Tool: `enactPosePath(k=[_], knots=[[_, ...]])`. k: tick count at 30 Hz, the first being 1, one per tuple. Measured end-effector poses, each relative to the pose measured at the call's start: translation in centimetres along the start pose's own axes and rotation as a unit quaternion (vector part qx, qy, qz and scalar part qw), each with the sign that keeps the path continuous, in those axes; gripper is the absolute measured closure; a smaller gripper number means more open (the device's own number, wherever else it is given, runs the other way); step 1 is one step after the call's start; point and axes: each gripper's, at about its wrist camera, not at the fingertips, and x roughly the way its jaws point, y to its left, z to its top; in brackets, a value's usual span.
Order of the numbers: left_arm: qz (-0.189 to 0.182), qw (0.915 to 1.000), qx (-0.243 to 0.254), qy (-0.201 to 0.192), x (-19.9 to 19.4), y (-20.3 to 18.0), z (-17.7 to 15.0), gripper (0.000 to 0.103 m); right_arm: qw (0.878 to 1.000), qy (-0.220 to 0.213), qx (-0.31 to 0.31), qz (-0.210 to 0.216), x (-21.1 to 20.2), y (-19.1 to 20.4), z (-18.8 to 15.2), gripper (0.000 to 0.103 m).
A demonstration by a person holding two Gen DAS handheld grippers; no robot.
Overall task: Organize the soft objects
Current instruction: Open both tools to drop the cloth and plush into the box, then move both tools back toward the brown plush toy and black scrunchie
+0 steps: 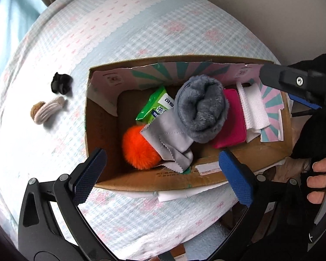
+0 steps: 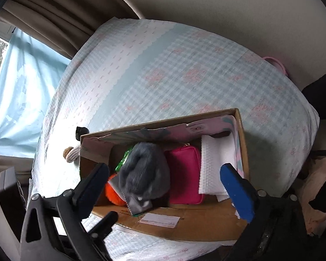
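While six items fill the box (image 1: 141,183), two hair clips (image 1: 49,108) lie outside.

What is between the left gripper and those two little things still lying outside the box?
Nothing visible: the open left gripper hangs over the box, and only bare bedcover separates it from the black scrunchie and the beige hair clip.
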Motion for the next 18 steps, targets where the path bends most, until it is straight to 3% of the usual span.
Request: enactPosePath(k=[10, 18], knots=[[-0.013, 0.9992, 0.007, -0.037, -4.1, 0.7, -0.7, 0.000, 0.998, -0.029, -0.042, -0.034, -2.9, 2.1, -1.1, 0.001], [-0.022, 0.9937, 0.019, -0.108, -11.2, 3.0, -1.9, 0.000, 0.988, -0.107, -0.078, -0.083, -9.5, 7.2, -3.1, 0.001]])
